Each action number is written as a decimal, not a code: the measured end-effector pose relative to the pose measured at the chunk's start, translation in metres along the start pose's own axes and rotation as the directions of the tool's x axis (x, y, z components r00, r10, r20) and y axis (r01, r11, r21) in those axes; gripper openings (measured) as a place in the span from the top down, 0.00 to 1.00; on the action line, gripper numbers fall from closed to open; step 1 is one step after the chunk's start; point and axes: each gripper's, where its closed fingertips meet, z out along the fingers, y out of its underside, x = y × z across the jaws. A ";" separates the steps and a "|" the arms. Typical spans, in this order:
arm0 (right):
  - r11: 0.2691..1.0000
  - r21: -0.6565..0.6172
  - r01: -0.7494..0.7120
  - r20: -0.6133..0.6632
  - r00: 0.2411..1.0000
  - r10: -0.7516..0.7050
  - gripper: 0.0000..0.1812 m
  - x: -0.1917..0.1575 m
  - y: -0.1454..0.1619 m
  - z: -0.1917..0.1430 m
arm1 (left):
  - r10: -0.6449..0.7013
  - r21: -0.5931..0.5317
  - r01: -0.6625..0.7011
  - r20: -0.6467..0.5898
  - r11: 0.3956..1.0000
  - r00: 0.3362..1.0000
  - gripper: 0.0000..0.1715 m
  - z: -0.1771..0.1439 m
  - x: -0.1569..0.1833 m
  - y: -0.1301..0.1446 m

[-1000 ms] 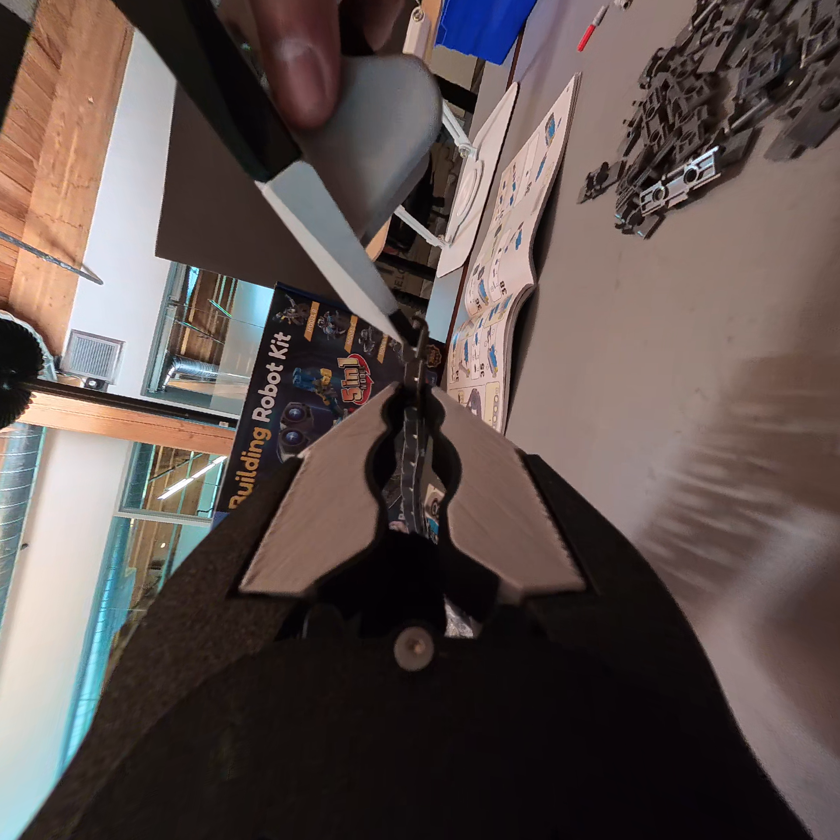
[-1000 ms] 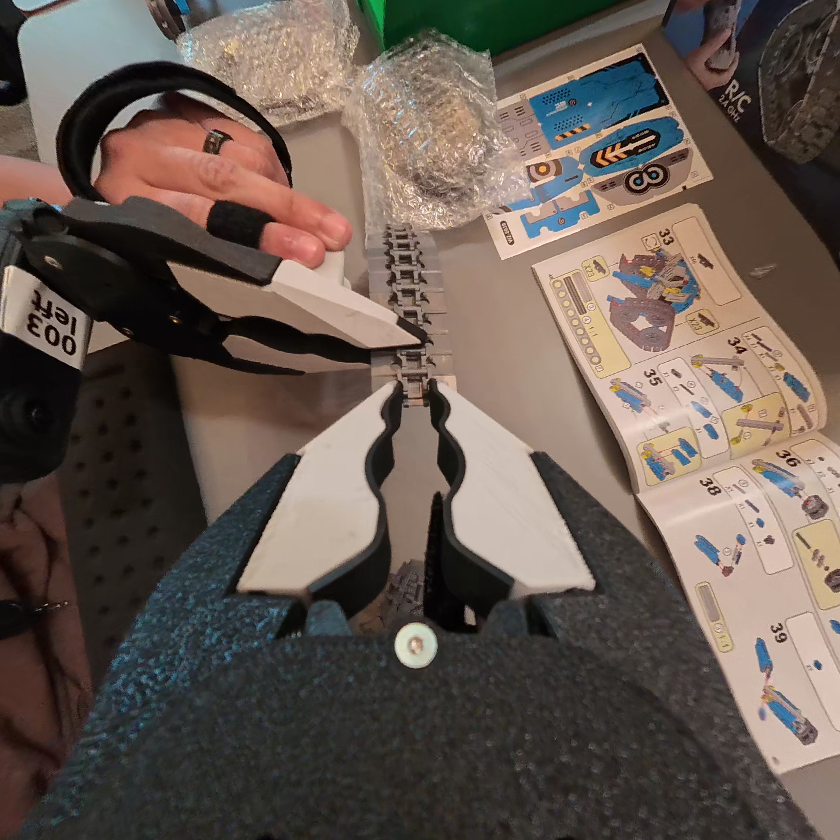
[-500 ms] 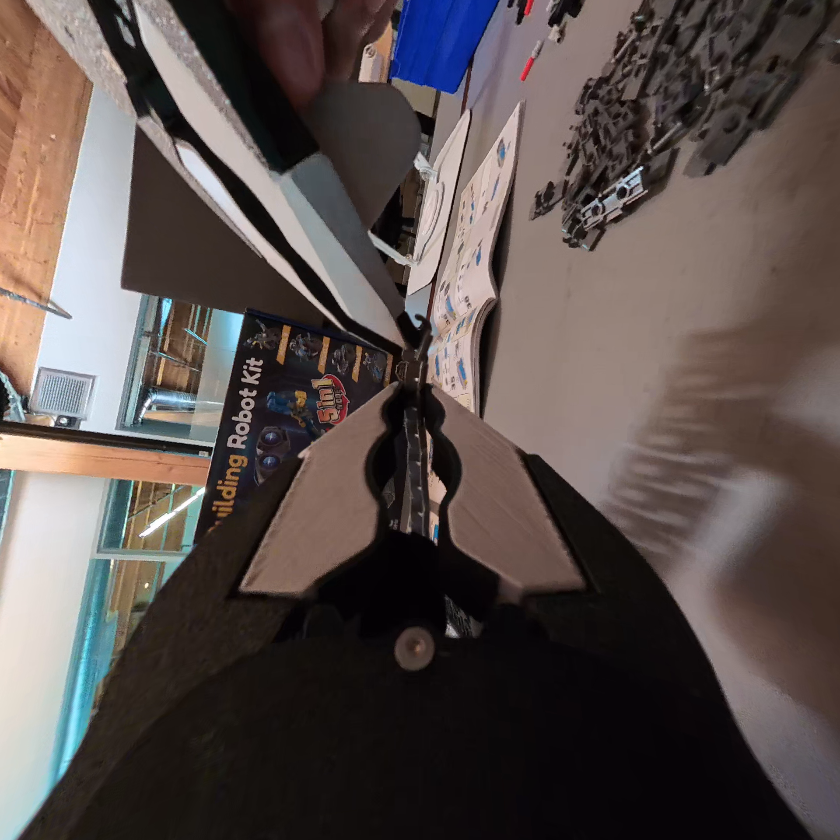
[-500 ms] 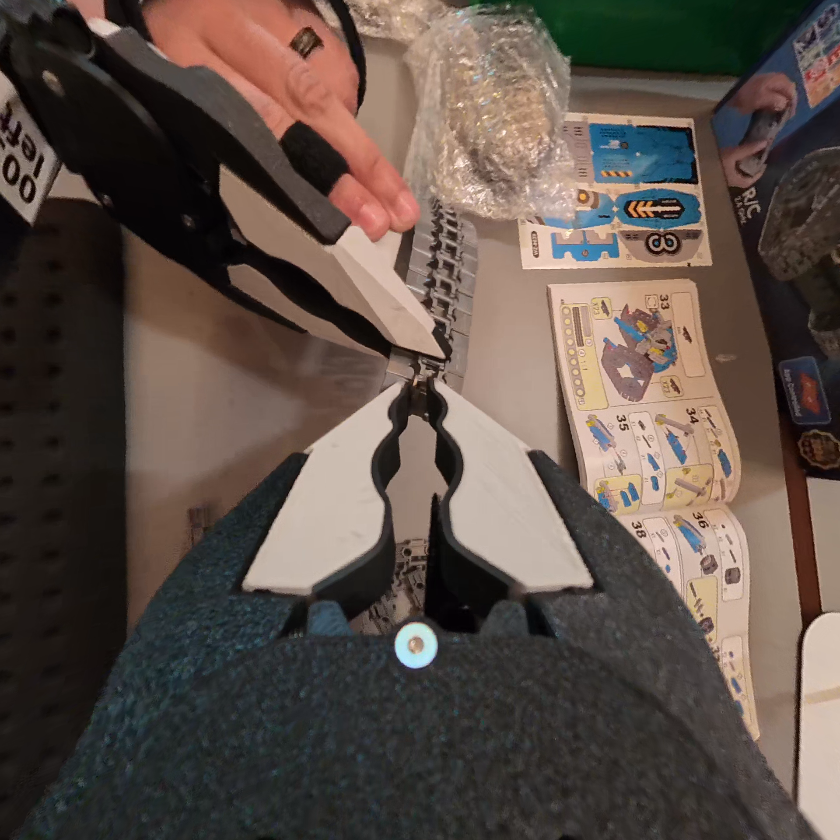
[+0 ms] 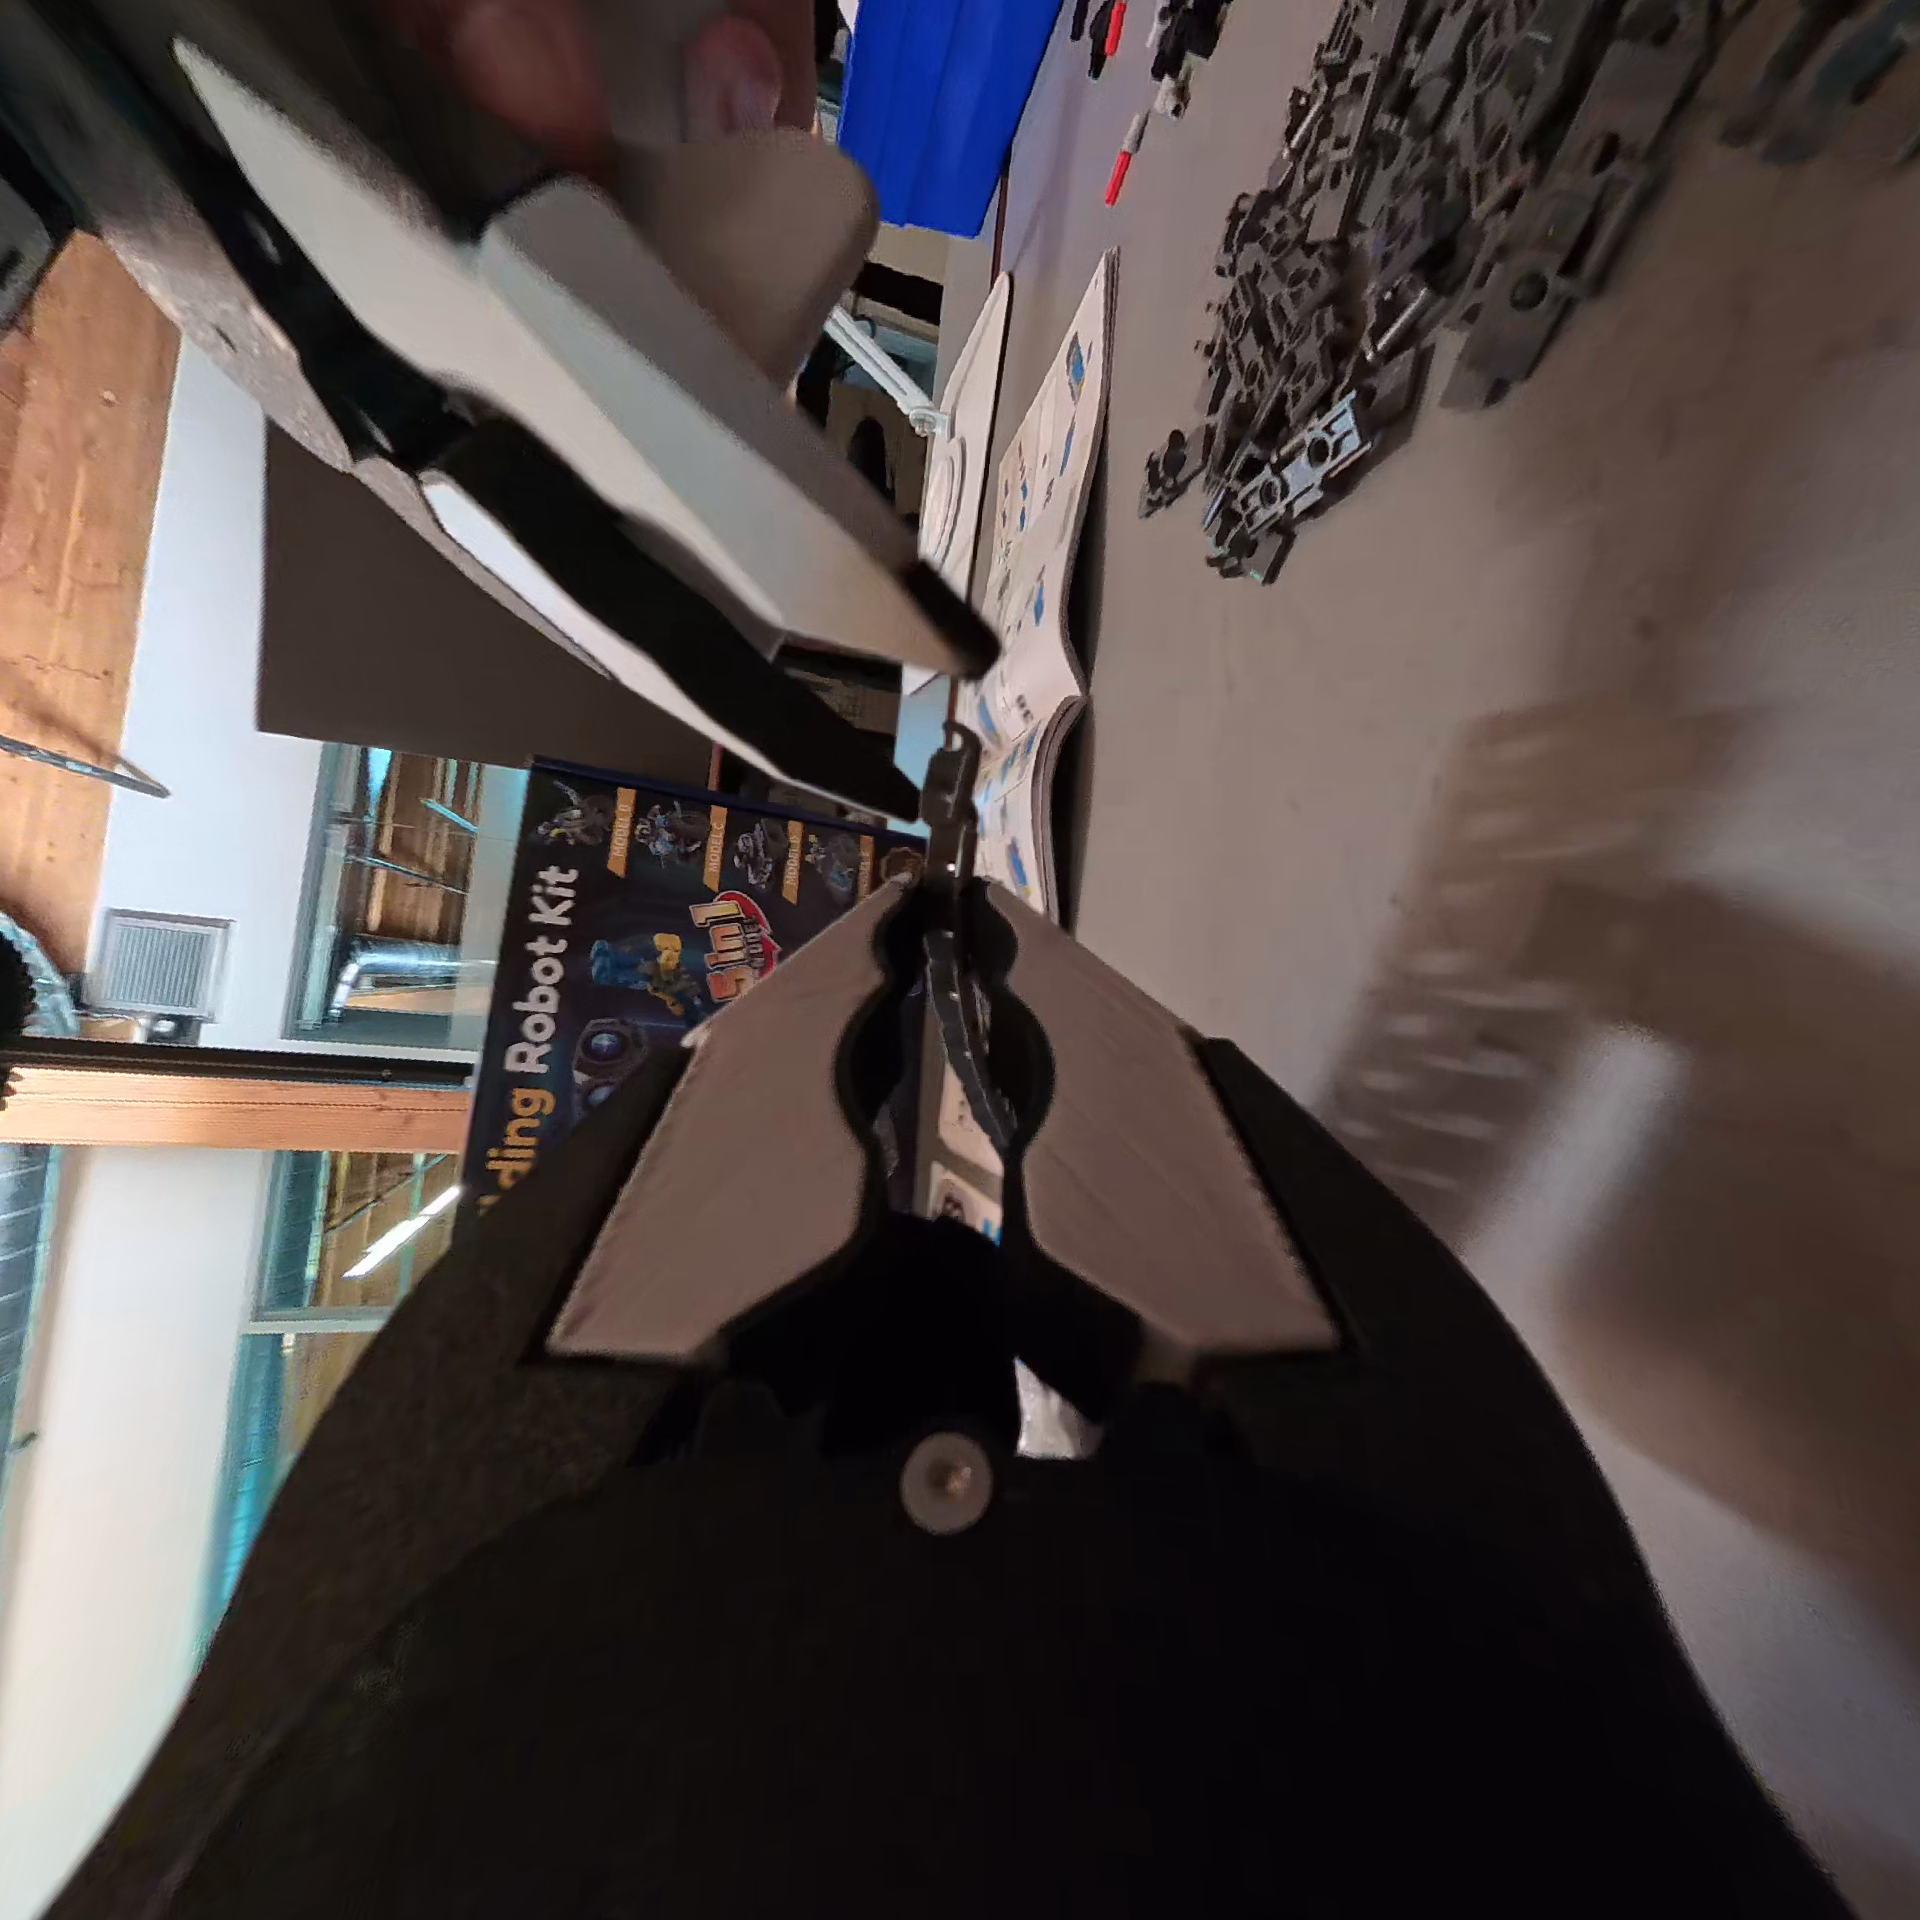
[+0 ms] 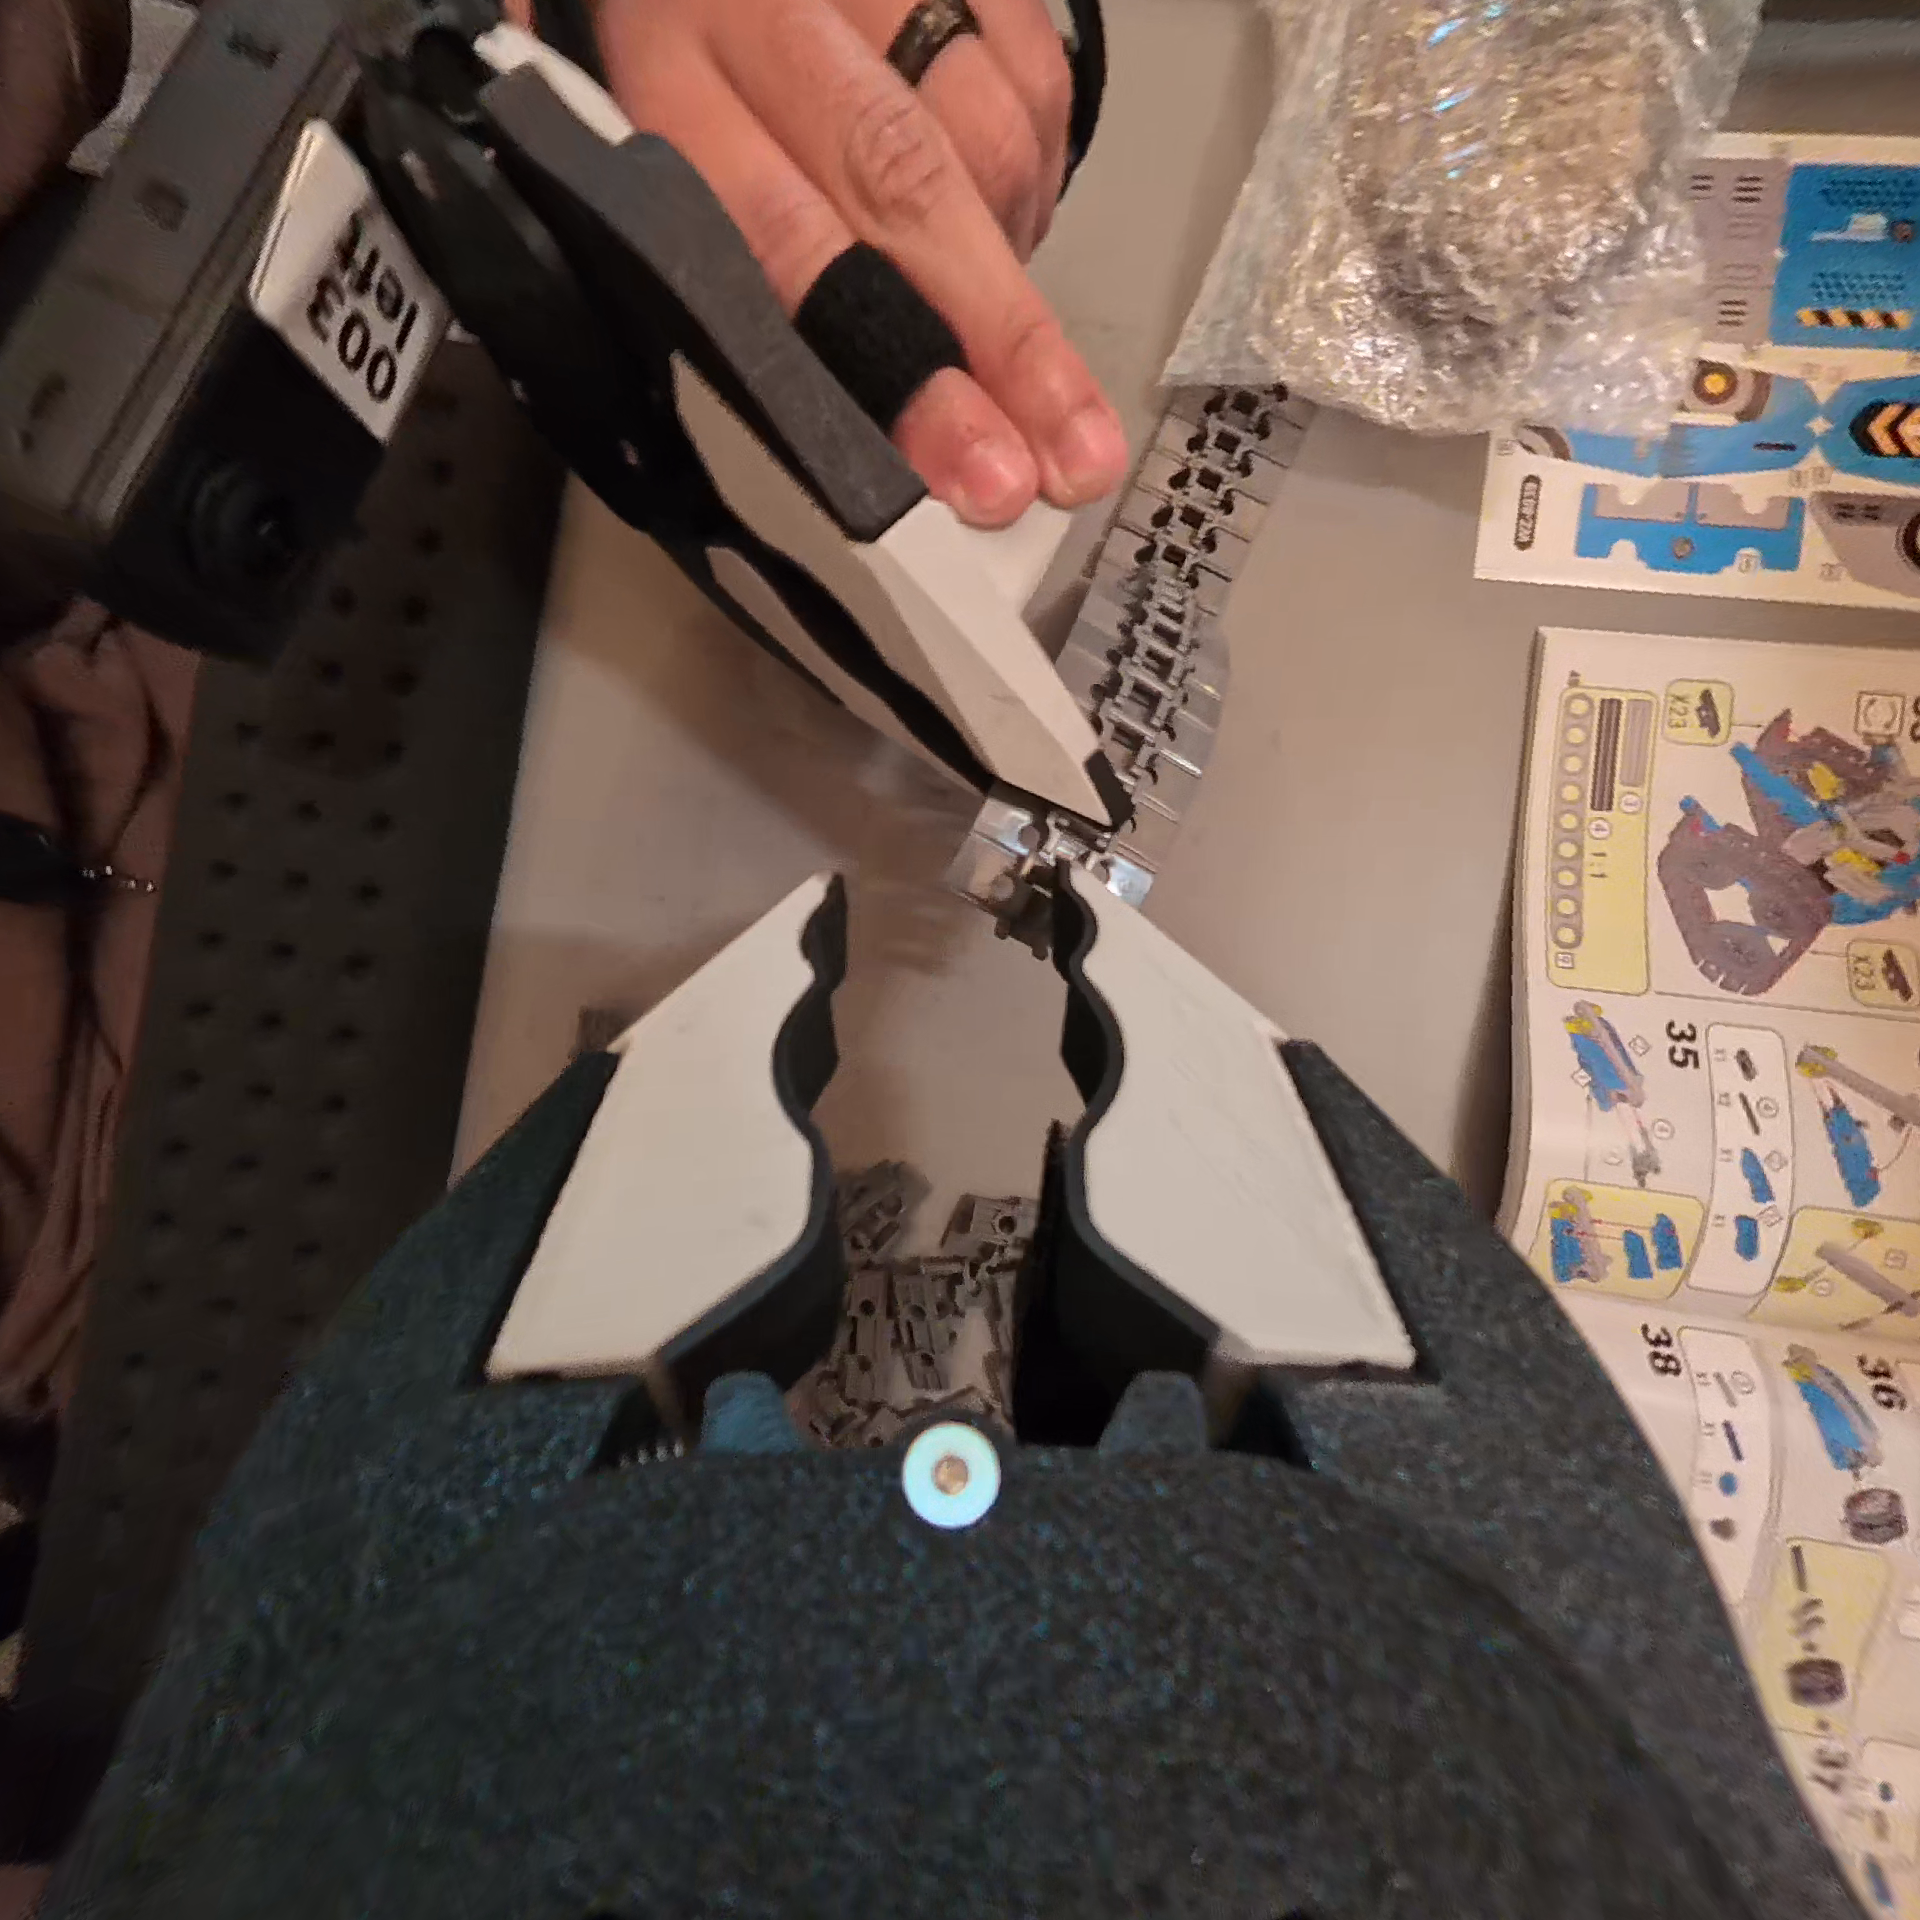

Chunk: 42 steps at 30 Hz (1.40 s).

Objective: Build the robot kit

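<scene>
A grey tread chain of snapped-together links (image 6: pixel 1153 623) lies across the grey table. My left gripper (image 6: pixel 1081 821), held by a hand, is shut on the chain near its near end. In the left wrist view the gripper (image 5: pixel 940 883) pinches the chain (image 5: pixel 951 800) edge-on. My right gripper (image 6: pixel 945 894) is open, jaws apart, just in front of the chain's end link (image 6: pixel 1023 894). Its right fingertip (image 6: pixel 1070 914) is right beside that link. The right gripper also shows open in the left wrist view (image 5: pixel 935 727).
A bubble-wrap bag (image 6: pixel 1475 208), a sticker sheet (image 6: pixel 1662 520) and an open instruction booklet (image 6: pixel 1714 1039) lie to the right. Loose grey links (image 6: pixel 914 1320) lie under my right gripper. A pile of dark parts (image 5: pixel 1403 260), a kit box (image 5: pixel 644 966) and a perforated black mat (image 6: pixel 312 831) are nearby. Left and right tips are no more than a few centimetres apart.
My right gripper has opened and let go of the chain's end link. My left gripper stays shut on the chain, and its hand has shifted toward the right view's centre.
</scene>
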 end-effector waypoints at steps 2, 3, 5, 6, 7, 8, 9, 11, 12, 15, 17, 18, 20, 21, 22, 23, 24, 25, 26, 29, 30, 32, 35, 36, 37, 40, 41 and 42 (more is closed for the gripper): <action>0.998 -0.020 0.062 -0.015 0.998 -0.062 0.73 -0.004 0.001 0.000 | -0.053 0.012 0.054 -0.023 0.998 0.998 0.96 0.000 0.000 0.000; 0.995 -0.027 0.095 -0.040 0.995 -0.096 0.72 -0.005 0.001 0.001 | -0.085 0.016 0.085 -0.034 0.996 0.996 0.96 0.000 0.000 0.000; 0.988 -0.038 0.152 -0.112 0.981 -0.156 0.72 -0.005 0.001 0.002 | -0.155 0.024 0.157 -0.064 0.987 0.986 0.96 -0.001 -0.001 -0.001; 0.982 -0.043 0.182 -0.152 0.971 -0.187 0.72 -0.005 0.001 0.003 | -0.194 0.026 0.197 -0.082 0.980 0.977 0.96 -0.001 -0.001 -0.001; 0.975 -0.051 0.215 -0.214 0.952 -0.221 0.75 -0.001 0.001 0.003 | -0.231 0.032 0.235 -0.100 0.972 0.968 0.96 -0.001 -0.002 -0.002; 0.967 -0.055 0.249 -0.279 0.926 -0.254 0.80 0.003 0.000 0.002 | -0.268 0.036 0.273 -0.118 0.961 0.956 0.96 -0.002 -0.002 -0.003; 0.957 -0.059 0.284 -0.336 0.897 -0.287 0.83 0.005 -0.002 0.001 | -0.300 0.039 0.308 -0.136 0.951 0.944 0.96 -0.002 -0.002 -0.004; 0.936 -0.080 0.343 -0.440 0.830 -0.342 0.89 0.011 -0.004 -0.001 | -0.363 0.040 0.376 -0.184 0.926 0.913 0.96 -0.003 -0.002 -0.008; 0.925 -0.096 0.368 -0.470 0.802 -0.368 0.90 0.012 -0.003 0.000 | -0.399 0.041 0.416 -0.216 0.908 0.891 0.96 -0.004 -0.001 -0.011; 0.883 -0.166 0.439 -0.553 0.700 -0.452 0.95 0.016 -0.003 0.001 | -0.488 0.010 0.511 -0.286 0.859 0.825 0.96 -0.003 0.003 -0.014; 0.886 -0.176 0.429 -0.557 0.699 -0.449 0.95 0.016 -0.003 0.001 | -0.506 0.007 0.533 -0.301 0.846 0.808 0.96 -0.004 0.003 -0.014; 0.896 -0.168 0.410 -0.547 0.718 -0.431 0.95 0.016 -0.003 0.001 | -0.522 0.002 0.549 -0.304 0.836 0.797 0.96 -0.004 0.002 -0.014; 0.917 -0.138 0.375 -0.533 0.752 -0.388 0.95 0.017 -0.005 -0.001 | -0.566 -0.007 0.594 -0.313 0.804 0.763 0.96 -0.003 -0.001 -0.013; 0.921 -0.125 0.370 -0.533 0.758 -0.377 0.95 0.018 -0.005 -0.001 | -0.595 -0.017 0.624 -0.325 0.781 0.735 0.96 -0.003 -0.001 -0.013; 0.923 -0.116 0.367 -0.530 0.763 -0.370 0.96 0.018 -0.006 0.000 | -0.619 -0.028 0.652 -0.344 0.758 0.706 0.96 -0.004 -0.001 -0.012; 0.927 -0.112 0.358 -0.522 0.772 -0.362 0.96 0.018 -0.004 0.001 | -0.641 -0.044 0.675 -0.364 0.737 0.676 0.96 -0.003 0.001 -0.012; 0.931 -0.114 0.346 -0.509 0.785 -0.354 0.96 0.018 -0.002 0.004 | -0.656 -0.061 0.690 -0.379 0.721 0.652 0.96 -0.002 0.004 -0.012; 0.936 -0.113 0.334 -0.500 0.795 -0.344 0.96 0.019 0.000 0.005 | -0.674 -0.075 0.706 -0.385 0.704 0.631 0.96 -0.001 0.006 -0.011; 0.941 -0.106 0.322 -0.491 0.806 -0.331 0.96 0.019 0.002 0.007 | -0.691 -0.089 0.723 -0.395 0.685 0.605 0.96 -0.001 0.008 -0.011; 0.965 -0.015 0.263 -0.457 0.857 -0.240 0.96 0.019 0.001 0.007 | -0.778 -0.137 0.823 -0.440 0.551 0.448 0.96 0.000 0.007 -0.011; 0.969 0.000 0.248 -0.444 0.868 -0.222 0.96 0.018 0.002 0.008 | -0.815 -0.175 0.862 -0.457 0.476 0.357 0.96 0.000 0.007 -0.011; 0.967 0.001 0.257 -0.421 0.877 -0.232 0.96 0.016 0.005 0.011 | -0.827 -0.205 0.881 -0.483 0.426 0.288 0.96 -0.001 0.012 -0.013; 0.952 -0.038 0.304 -0.449 0.846 -0.288 0.97 0.014 0.006 0.008 | -0.843 -0.230 0.910 -0.503 0.344 0.191 0.96 -0.001 0.009 -0.017; 0.950 -0.043 0.309 -0.465 0.836 -0.292 0.97 0.014 0.004 0.006 | -0.848 -0.234 0.921 -0.506 0.310 0.157 0.96 -0.001 0.007 -0.017; 0.949 -0.045 0.311 -0.474 0.830 -0.294 0.97 0.014 0.003 0.007 | -0.848 -0.241 0.919 -0.508 0.312 0.154 0.96 0.000 0.007 -0.016; 0.954 -0.050 0.294 -0.470 0.837 -0.282 0.97 0.017 0.008 0.015 | -0.851 -0.272 0.905 -0.501 0.328 0.158 0.96 0.002 0.016 -0.011; 0.971 -0.025 0.237 -0.428 0.875 -0.225 0.96 0.017 0.011 0.018 | -0.849 -0.278 0.902 -0.505 0.330 0.154 0.96 0.003 0.019 -0.011; 0.983 0.007 0.184 -0.402 0.901 -0.165 0.96 0.019 0.011 0.017 | -0.851 -0.265 0.905 -0.498 0.334 0.168 0.96 0.004 0.018 -0.010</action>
